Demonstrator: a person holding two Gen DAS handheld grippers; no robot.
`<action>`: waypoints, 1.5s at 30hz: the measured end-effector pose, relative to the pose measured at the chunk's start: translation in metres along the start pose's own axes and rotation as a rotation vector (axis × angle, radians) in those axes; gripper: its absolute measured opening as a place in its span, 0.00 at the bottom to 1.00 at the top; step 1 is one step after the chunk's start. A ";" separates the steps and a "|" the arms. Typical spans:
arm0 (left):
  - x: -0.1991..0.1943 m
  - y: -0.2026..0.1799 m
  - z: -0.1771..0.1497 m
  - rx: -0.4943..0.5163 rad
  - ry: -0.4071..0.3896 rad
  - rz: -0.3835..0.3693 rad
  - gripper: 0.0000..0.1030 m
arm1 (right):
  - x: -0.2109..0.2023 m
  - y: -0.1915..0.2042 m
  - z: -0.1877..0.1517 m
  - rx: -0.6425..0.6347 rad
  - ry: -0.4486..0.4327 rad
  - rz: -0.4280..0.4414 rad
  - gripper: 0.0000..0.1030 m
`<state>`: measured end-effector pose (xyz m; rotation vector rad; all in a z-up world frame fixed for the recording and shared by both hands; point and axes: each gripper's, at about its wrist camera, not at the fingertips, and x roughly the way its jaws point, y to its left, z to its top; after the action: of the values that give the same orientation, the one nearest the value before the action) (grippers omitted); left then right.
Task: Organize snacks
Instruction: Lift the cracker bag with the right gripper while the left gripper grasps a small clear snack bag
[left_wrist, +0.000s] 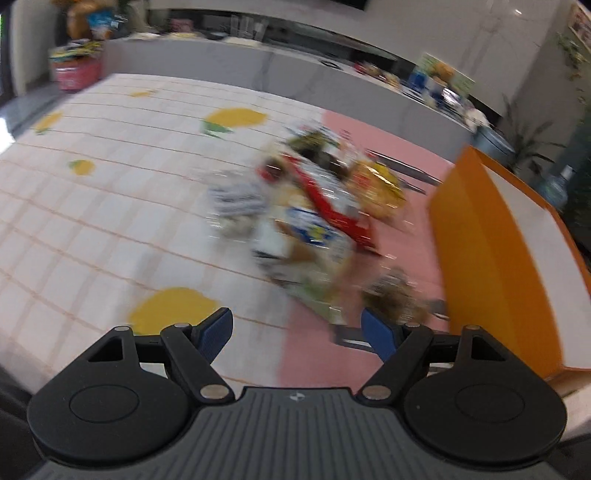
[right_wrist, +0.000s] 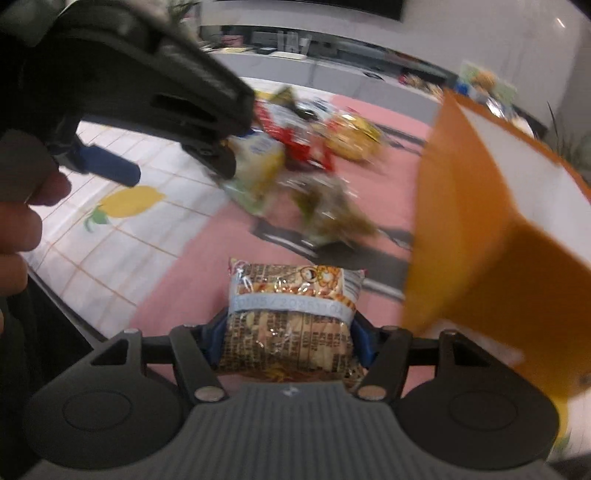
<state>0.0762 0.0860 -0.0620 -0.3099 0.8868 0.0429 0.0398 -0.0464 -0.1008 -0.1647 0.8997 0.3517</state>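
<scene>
Right gripper (right_wrist: 290, 341) is clamped on a snack packet (right_wrist: 291, 314), long axis pointing forward; orange box (right_wrist: 480, 236) lies close right-forward; left gripper (left_wrist: 297, 332) is wide and empty.

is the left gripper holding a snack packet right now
No, the left gripper is open with nothing between its blue pads, while the pile of snack packets lies ahead of it on the table.
</scene>
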 end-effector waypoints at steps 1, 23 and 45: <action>0.004 -0.008 0.000 0.013 0.009 -0.020 0.90 | 0.001 -0.006 0.000 0.026 0.008 0.018 0.62; 0.067 -0.090 0.026 0.178 0.078 0.186 0.83 | 0.003 -0.013 -0.004 0.018 -0.007 0.032 0.71; 0.058 -0.079 0.019 0.174 0.114 0.092 0.37 | -0.001 -0.002 -0.006 -0.037 -0.029 0.012 0.65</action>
<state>0.1400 0.0112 -0.0753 -0.1092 1.0107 0.0332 0.0359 -0.0503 -0.1035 -0.1883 0.8663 0.3813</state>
